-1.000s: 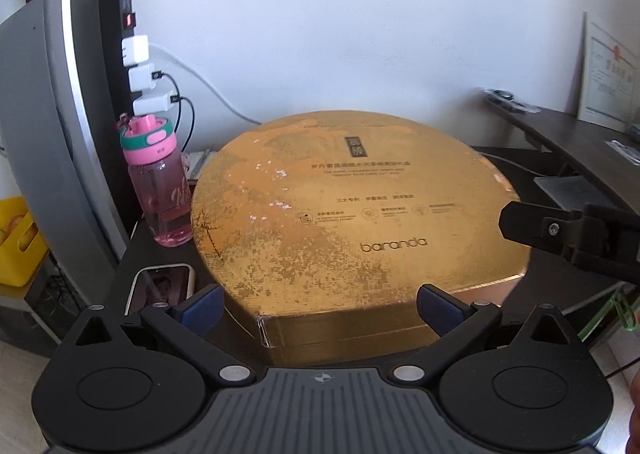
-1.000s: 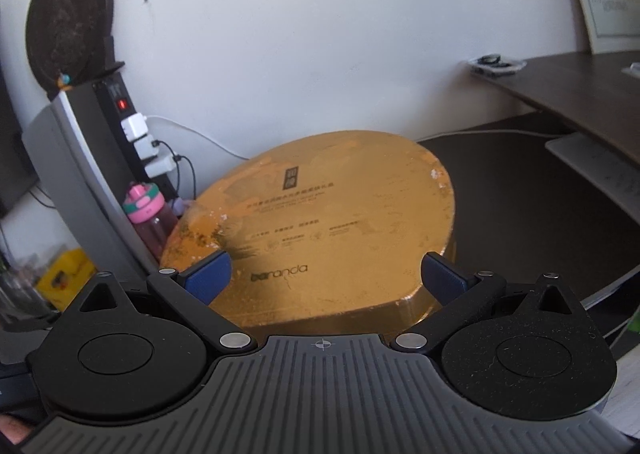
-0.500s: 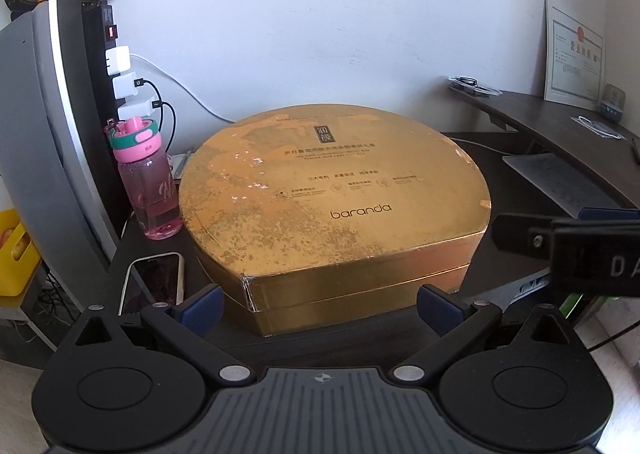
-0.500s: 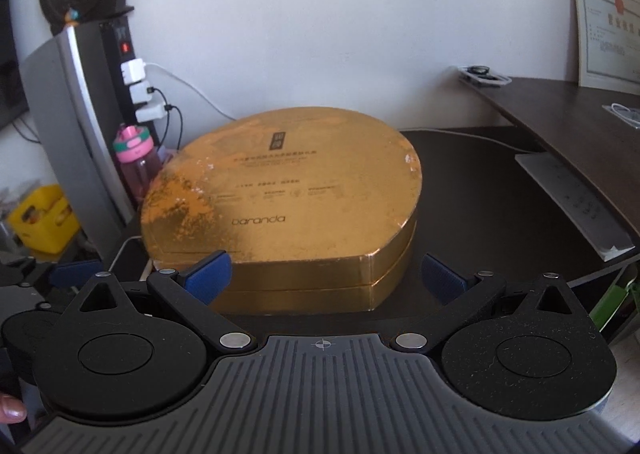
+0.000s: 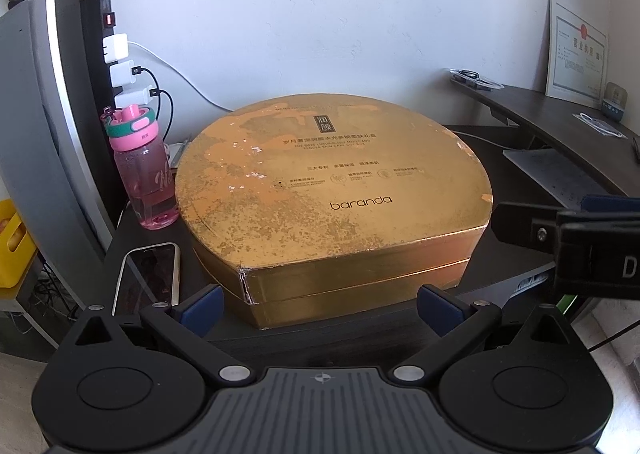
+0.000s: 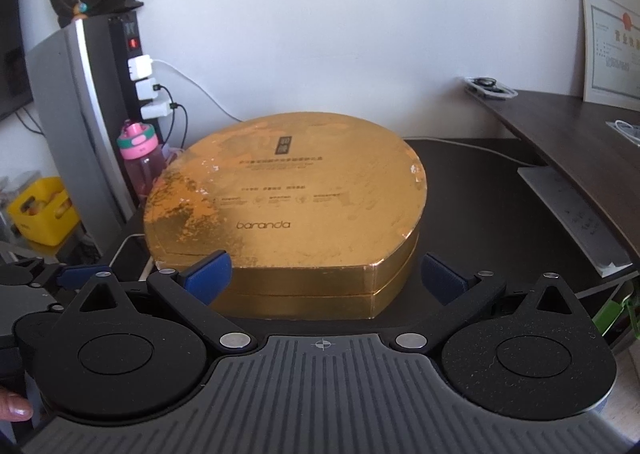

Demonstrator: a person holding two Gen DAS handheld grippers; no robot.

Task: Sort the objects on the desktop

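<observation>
A large round gold gift box (image 5: pixel 332 198) printed "baranda" rests on the dark desk (image 5: pixel 360 334); the right wrist view shows the gold gift box (image 6: pixel 288 210) from its front right. My left gripper (image 5: pixel 320 308) stands open just in front of the box's near wall, touching nothing. My right gripper (image 6: pixel 324 278) is open too, level with the box's front side, its blue pads (image 6: pixel 208 272) apart and empty. In the left wrist view the right gripper's dark finger (image 5: pixel 560 238) reaches in from the right edge.
A pink water bottle (image 5: pixel 140 170) stands left of the box, and a phone (image 5: pixel 148 278) lies flat at the desk's front left. Behind are a power strip with chargers (image 5: pixel 120 66), a grey monitor (image 5: pixel 36 134), a keyboard (image 6: pixel 572 214), a raised side desk (image 6: pixel 580 122) and a yellow crate (image 6: pixel 40 210).
Both grippers have drawn back from the gold box, which now sits flat on the desk instead of filling the view. Both stay open.
</observation>
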